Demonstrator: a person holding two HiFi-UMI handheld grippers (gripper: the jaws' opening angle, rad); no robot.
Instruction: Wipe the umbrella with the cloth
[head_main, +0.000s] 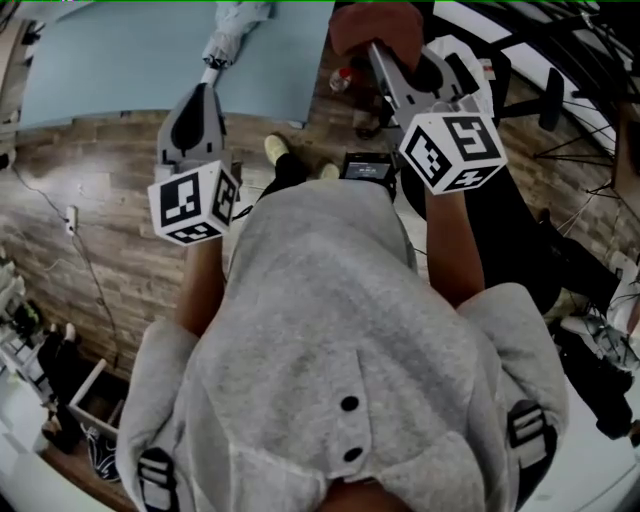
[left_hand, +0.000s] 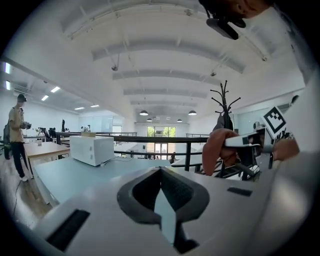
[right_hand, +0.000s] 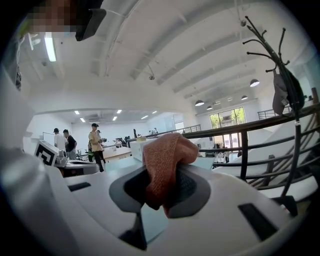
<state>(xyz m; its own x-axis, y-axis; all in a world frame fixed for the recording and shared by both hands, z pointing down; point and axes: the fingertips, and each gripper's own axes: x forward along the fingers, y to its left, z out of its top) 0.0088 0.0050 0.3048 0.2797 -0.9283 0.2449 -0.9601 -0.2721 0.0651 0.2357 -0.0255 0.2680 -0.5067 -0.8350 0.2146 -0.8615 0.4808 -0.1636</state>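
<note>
Umbrella (head_main: 238, 22), folded, lies at the edge of the pale blue bench (head_main: 120, 60) at the top of the head view, apart from the left tongs (head_main: 206, 90) and right tongs (head_main: 380, 55). A reddish cloth (head_main: 375, 28) caps the right pair.

Left gripper view: the left tongs (left_hand: 161, 172) are clenched together with nothing between them.

Right gripper view: the right tongs (right_hand: 162, 175) grasp the cloth (right_hand: 167, 155), which bulges above them.

No readable text, label or number shows anywhere.

Free table (head_main: 100, 70) leftward — umbrella (head_main: 240, 20) ahead
</note>
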